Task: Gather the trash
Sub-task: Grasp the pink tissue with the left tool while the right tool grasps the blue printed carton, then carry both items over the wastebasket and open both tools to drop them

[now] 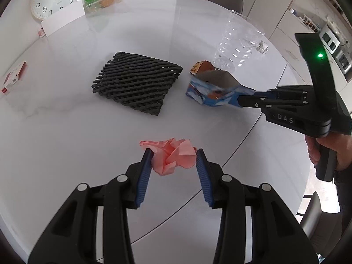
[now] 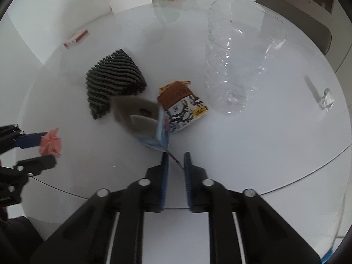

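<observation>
I have the pink paper wad in my left gripper and the torn carton pinched in my right gripper, while the black foam net and clear bottle remain on the worktop

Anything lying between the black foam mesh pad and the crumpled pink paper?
No, only bare white tabletop separates the black foam mesh pad from the crumpled pink paper, shown in the left wrist view.
</observation>
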